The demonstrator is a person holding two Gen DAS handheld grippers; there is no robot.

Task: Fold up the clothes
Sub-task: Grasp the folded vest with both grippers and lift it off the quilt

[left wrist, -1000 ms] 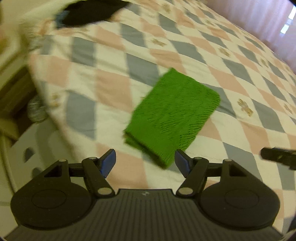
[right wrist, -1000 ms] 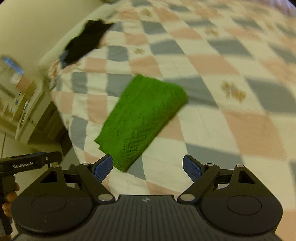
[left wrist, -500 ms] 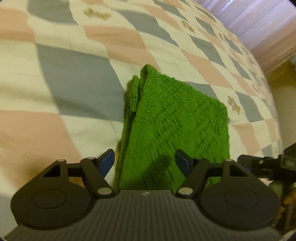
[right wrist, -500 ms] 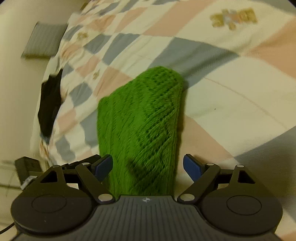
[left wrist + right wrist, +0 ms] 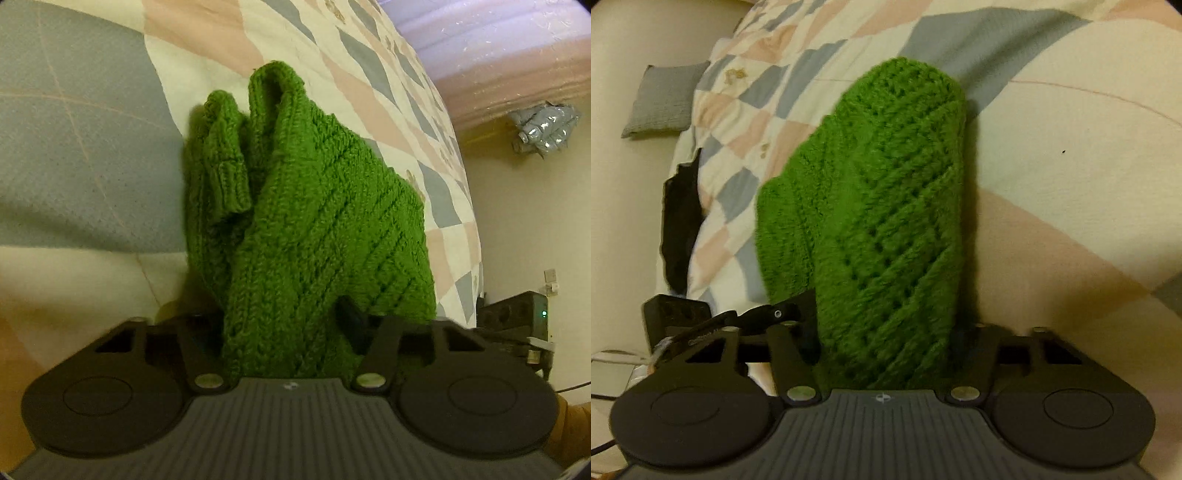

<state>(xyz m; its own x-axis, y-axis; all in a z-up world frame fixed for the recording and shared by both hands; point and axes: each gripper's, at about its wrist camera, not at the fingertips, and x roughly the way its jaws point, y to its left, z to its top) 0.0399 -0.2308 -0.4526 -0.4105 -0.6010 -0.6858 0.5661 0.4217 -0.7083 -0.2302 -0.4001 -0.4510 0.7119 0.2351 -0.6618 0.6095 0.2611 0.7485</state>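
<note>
While both claws reach in from the near edge of the bed, these are the relations that count:

Garment: the folded green chunky-knit sweater (image 5: 317, 229) lies on the checked grey, pink and cream quilt (image 5: 74, 147) near the bed's edge, with its long axis running away from both cameras.

Left gripper (image 5: 291, 332): the sweater's near end sits directly between the fingers, which press against the knit on both sides, so it looks clamped on that end.

Right gripper (image 5: 886, 343): likewise closed in on the sweater (image 5: 882, 206), the knit filling the gap between its fingers.

Nearer hand: neither; both hold the same near end, side by side.

Open layers: loose folded edges show at the far left of the left wrist view.

Elsewhere: a black garment (image 5: 679, 229) lies at the bed's far left edge, well apart.
</note>
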